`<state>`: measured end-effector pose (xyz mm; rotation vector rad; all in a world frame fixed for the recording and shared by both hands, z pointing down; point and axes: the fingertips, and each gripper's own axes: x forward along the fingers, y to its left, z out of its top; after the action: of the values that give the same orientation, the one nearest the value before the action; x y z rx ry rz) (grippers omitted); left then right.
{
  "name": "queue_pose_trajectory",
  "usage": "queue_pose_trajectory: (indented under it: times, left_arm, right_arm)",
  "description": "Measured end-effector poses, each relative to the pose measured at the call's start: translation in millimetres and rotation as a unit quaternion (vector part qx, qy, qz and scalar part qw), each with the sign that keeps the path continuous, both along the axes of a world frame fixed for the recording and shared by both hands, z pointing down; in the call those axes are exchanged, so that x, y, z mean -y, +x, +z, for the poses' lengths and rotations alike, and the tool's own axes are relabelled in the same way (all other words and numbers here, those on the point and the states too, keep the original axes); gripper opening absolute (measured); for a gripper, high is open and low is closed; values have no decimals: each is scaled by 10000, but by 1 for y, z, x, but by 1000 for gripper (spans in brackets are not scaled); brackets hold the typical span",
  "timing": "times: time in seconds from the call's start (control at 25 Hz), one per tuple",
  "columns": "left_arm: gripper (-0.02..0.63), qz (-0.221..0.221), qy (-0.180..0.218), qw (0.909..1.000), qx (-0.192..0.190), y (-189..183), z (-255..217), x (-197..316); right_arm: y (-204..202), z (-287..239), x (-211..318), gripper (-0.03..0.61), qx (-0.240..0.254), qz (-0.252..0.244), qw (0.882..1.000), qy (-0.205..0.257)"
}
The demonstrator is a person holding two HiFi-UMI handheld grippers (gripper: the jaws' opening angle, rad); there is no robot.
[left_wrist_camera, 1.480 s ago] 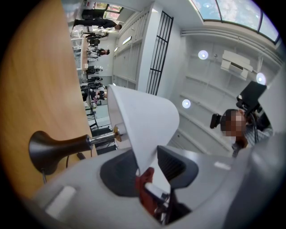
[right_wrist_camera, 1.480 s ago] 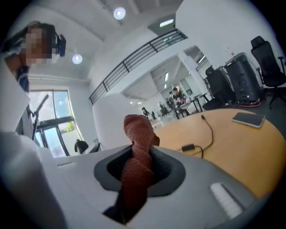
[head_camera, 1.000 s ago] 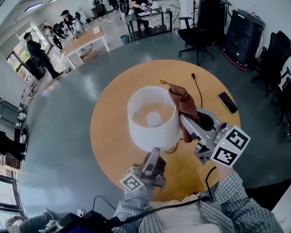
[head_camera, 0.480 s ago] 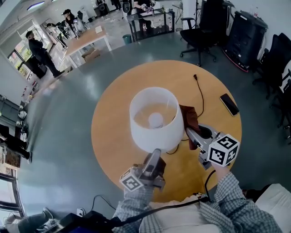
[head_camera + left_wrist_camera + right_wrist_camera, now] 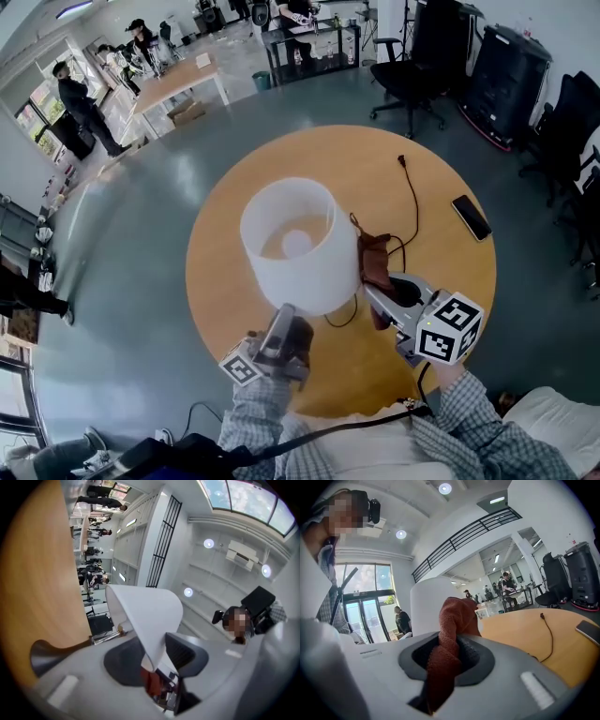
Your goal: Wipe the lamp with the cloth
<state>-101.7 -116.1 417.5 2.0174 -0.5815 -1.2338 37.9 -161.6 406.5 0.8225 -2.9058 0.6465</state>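
Hiding its own stem and foot from the head view, the lamp (image 5: pixel 298 246) stands near the middle of the round wooden table (image 5: pixel 225 206). From above it shows only its white shade. The thin stem and the dark flared foot (image 5: pixel 43 656) on the wood appear only in the left gripper view.

The left gripper (image 5: pixel 287 319) meets the lamp at its near side. Its jaws pinch the shade's lower rim, with the shade wall between the two pads; the wall itself covers part of that contact. The right gripper (image 5: pixel 378 292) sits just right of the lamp, its jaws pressed onto the brown cloth (image 5: pixel 376 261). The cloth bunches upward out of them beside the shade, and whether it touches the shade cannot be told.

A black cord (image 5: pixel 410 192) trails over the table right of the lamp, and its near loop slips under the shade out of sight. A phone (image 5: pixel 470 217) lies farther right of the lamp, close to the table's rim, and is cut off at the picture's edge in the right gripper view.

Left of the lamp and beyond it, broad bands of wood run to the rim, and grey floor rings the table.
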Motion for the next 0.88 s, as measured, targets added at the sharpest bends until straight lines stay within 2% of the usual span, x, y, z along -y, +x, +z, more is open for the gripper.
queue_pose_trajectory:
  times: [0.12, 0.24, 0.4, 0.56, 0.68, 0.8, 0.88]
  left_arm:
    - [133, 172, 185, 9996, 80, 7, -7, -4]
    - [133, 227, 147, 9995, 155, 18, -4, -6]
    - [124, 253, 125, 9993, 236, 26, -1, -7]
    - [120, 217, 101, 9996, 125, 31, 0, -11]
    - [118, 214, 72, 9997, 87, 32, -2, -11]
    - [118, 206, 48, 9998, 69, 33, -2, -10]
    - [118, 211, 45, 9997, 64, 34, -1, -12]
  right_arm:
    - [-4, -4, -7, 75, 13, -41, 10000, 25]
    - [8, -22, -3, 75, 239, 128, 9994, 203]
    - [17, -81, 23, 75, 485, -32, 9951, 864]
    - [14, -143, 54, 74, 414, -703, 9833, 1624]
    - [-3, -158, 78, 74, -118, -1468, 9693, 1971]
    - [-25, -147, 99, 74, -569, -2179, 9566, 1849]
    - [-37, -134, 105, 74, -491, -2548, 9537, 1520]
